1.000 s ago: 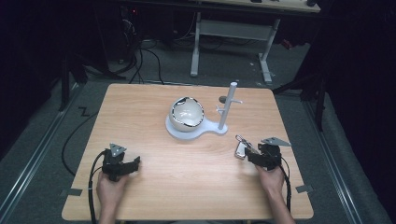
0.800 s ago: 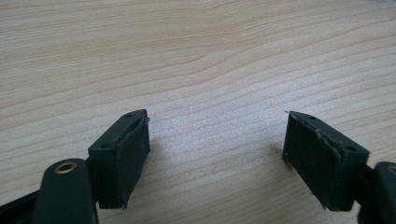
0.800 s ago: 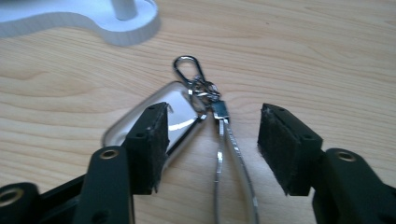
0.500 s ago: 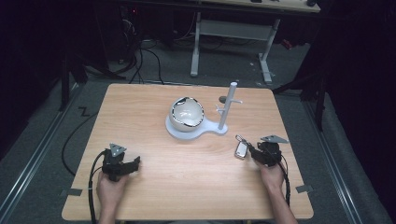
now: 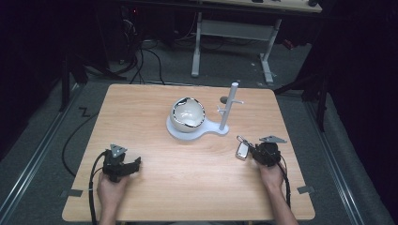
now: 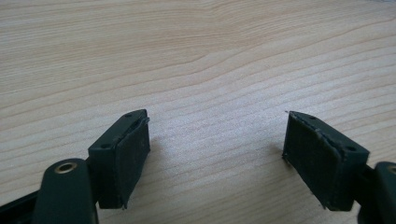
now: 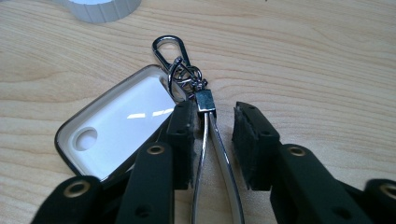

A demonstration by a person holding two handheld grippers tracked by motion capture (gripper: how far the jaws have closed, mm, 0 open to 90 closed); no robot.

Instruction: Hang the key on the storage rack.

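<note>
A white key fob (image 7: pixel 121 126) with a dark rim lies flat on the wooden table (image 5: pixel 141 108), right of centre (image 5: pixel 242 150). A metal-edged strap loop (image 7: pixel 212 154) and a snap hook (image 7: pixel 166 46) hang from it. My right gripper (image 7: pixel 212 121) sits low over the strap (image 5: pixel 253 151). Its jaws have just been closing, with the strap between them. The left pad (image 7: pixel 184 135) touches the strap and a gap remains at the other pad. My left gripper (image 6: pixel 217 135) rests open at the front left (image 5: pixel 133 164), holding nothing.
A white bowl (image 5: pixel 187 114) sits on a white base (image 5: pixel 197 133) with an upright peg stand (image 5: pixel 227 110) at the table's middle back. Bare wood lies between the two hands. The floor and a desk frame (image 5: pixel 230 33) lie beyond the far edge.
The right gripper's jaws have narrowed from wide apart to close around the fob's strap, and the hand has edged slightly toward the fob. The left hand has stayed put.
</note>
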